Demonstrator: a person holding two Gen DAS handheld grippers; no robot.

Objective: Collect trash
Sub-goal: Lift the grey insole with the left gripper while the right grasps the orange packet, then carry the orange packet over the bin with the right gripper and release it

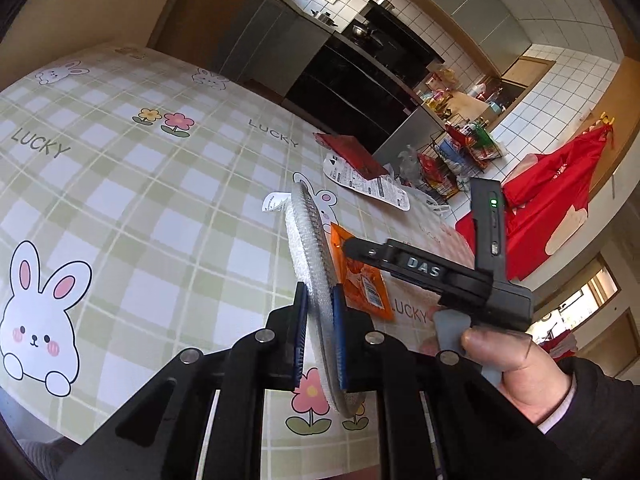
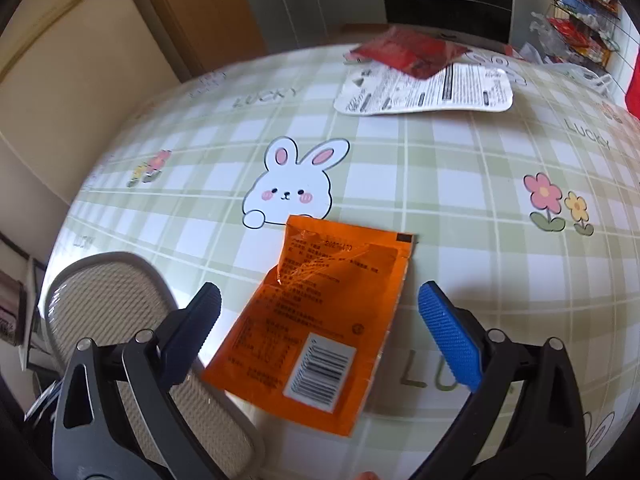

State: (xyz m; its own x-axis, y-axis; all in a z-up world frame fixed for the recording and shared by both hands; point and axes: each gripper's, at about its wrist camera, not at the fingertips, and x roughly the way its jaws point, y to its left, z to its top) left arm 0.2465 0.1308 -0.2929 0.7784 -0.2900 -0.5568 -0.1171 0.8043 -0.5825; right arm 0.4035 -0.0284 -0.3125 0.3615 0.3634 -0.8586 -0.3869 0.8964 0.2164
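The orange packet (image 2: 316,320) lies flat on the table (image 2: 460,184), directly under the right hand-held gripper (image 2: 320,324), whose jaws stand wide apart on either side of it. Its long axis runs roughly along the pointing direction, tilted slightly. The left hand-held gripper (image 1: 320,320), clamped on a flat white mesh piece (image 1: 308,248), is beside the packet but occupied.

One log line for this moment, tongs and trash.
left tongs: shut on silver pouch | right tongs: open over orange packet | white card, red wrapper: on table
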